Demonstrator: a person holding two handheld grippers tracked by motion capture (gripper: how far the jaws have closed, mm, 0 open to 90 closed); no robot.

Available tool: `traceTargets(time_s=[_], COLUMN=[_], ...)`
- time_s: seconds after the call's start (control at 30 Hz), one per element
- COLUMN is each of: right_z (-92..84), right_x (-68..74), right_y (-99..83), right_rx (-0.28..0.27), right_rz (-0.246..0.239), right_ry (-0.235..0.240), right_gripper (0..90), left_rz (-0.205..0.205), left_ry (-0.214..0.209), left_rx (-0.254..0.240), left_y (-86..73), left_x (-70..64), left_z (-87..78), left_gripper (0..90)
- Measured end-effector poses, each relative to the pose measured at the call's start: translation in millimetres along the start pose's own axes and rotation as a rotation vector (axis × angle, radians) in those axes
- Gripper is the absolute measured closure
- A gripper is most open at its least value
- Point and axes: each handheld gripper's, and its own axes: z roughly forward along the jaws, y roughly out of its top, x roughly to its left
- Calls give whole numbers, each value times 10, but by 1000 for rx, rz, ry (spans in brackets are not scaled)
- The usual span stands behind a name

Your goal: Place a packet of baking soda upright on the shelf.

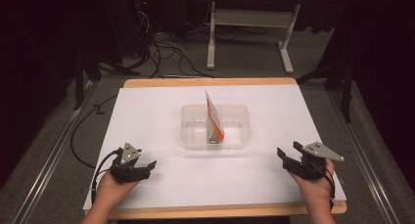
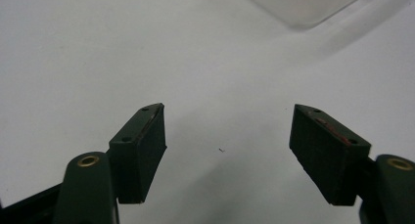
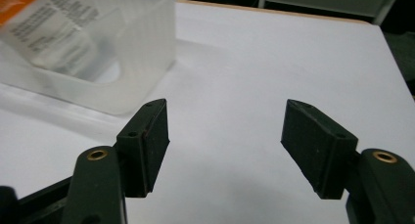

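A clear plastic tub stands in the middle of the white sheet, and an orange and white packet stands on end inside it, leaning toward the right. My left gripper rests at the near left of the sheet, held by a hand, its jaws open over bare white surface. My right gripper sits at the near right, jaws apart with nothing between them. In the right gripper view the tub and the printed packet lie off to the upper left.
The white sheet covers a wooden table. Beyond the far edge are cables on grey carpet and a white desk frame. A metal rail runs along the right.
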Motion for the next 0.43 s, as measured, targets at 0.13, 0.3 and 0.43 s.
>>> traceTargets(time_s=[0.13, 0.3, 0.43], right_z=[80, 92, 85], right_x=[-71, -42, -59], right_y=[-44, -36, -37], right_rx=[30, 42, 44], right_rz=[46, 32, 47], right_ry=[8, 21, 9], right_gripper=[351, 347, 348], left_rz=[3, -1, -6], left_ry=[6, 8, 8], left_rx=[7, 8, 8], left_y=[0, -1, -3], left_x=[-14, -20, -18], left_z=[8, 8, 11], left_gripper=[299, 298, 297])
